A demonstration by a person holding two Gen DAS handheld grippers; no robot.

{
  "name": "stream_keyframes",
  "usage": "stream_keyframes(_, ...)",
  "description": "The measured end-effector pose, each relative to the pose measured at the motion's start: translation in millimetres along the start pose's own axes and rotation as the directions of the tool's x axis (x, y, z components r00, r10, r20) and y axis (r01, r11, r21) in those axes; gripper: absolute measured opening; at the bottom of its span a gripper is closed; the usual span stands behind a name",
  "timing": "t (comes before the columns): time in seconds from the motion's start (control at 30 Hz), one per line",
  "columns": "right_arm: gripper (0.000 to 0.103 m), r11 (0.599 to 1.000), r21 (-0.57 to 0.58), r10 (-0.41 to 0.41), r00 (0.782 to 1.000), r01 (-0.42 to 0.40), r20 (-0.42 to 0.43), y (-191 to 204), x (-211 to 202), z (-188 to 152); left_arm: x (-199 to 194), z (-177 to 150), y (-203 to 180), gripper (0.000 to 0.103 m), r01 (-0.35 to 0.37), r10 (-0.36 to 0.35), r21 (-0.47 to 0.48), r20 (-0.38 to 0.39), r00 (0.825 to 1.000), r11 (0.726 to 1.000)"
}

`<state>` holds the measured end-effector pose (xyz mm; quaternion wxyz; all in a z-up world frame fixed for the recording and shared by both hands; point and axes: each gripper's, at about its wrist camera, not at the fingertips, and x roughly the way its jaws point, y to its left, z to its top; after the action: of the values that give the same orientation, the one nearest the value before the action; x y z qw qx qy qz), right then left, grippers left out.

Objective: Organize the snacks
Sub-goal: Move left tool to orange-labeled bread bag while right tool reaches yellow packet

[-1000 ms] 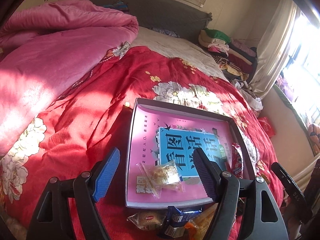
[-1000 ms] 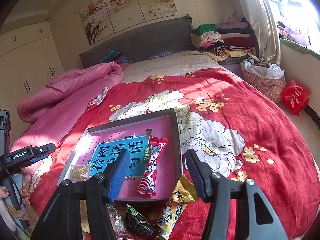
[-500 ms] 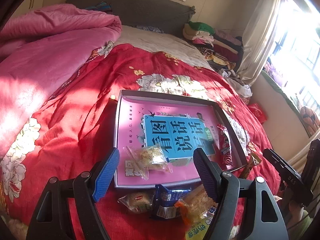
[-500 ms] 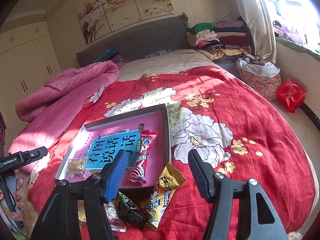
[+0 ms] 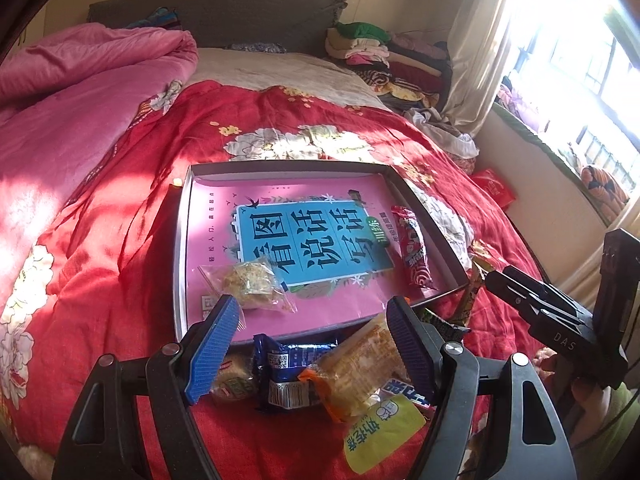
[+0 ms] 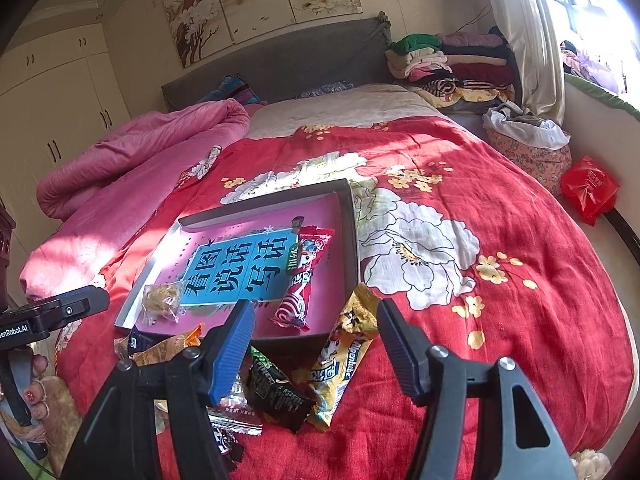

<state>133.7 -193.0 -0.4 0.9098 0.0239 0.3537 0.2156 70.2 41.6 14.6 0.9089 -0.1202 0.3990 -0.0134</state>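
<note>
Right tool (image 6: 312,344) open above yellow "Alpenliebe" packet (image 6: 344,356).

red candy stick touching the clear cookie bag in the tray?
Apart. Left wrist view: red candy stick lies at the tray's right side, cookie bag near left, pink book cover between.

I'm getting hard sunlight from the blown-out window (image 5: 580,40) at right, streaking bright patches and dark shadows over the red floral quilt (image 5: 120,240). Both fisheye views bend and vignette black at the corners; focus stays sharp.
</note>
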Motion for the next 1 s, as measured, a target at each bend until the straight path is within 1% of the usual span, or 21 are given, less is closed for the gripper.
stream_keyframes(0.23, 0.063, 0.999, 0.041, 0.014, 0.999, -0.013, -0.032, -2.9, 2.8, -6.4, 5.0, -9.2, -20.8, 0.077, -0.006, 0.008, 0.084, -0.023, 1.000, 0.996)
stream_keyframes(0.4, 0.063, 0.998, 0.069, 0.012, 0.998, -0.008, -0.057, -8.1, 7.5, -10.8, 9.7, -15.2, -29.3, 0.077, -0.002, 0.007, 0.123, -0.042, 0.999, 0.992)
stream_keyframes(0.6, 0.063, 0.996, 0.085, 0.008, 0.998, -0.002, -0.067, -11.9, 8.2, -13.6, 13.6, -21.5, -44.2, 0.077, 0.002, 0.010, 0.193, -0.059, 0.998, 0.981)
stream_keyframes(0.73, 0.063, 0.994, 0.109, 0.007, 0.996, 0.003, -0.086, -16.9, 13.3, -16.1, 20.2, -25.4, -53.5, 0.077, -0.008, 0.027, 0.239, -0.075, 0.997, 0.971)
stream_keyframes(1.0, 0.063, 0.988, 0.152, 0.016, 0.990, 0.005, -0.137, -28.6, 29.2, -21.7, 33.6, -32.1, -60.7, 0.077, -0.012, 0.042, 0.282, -0.100, 0.994, 0.959)
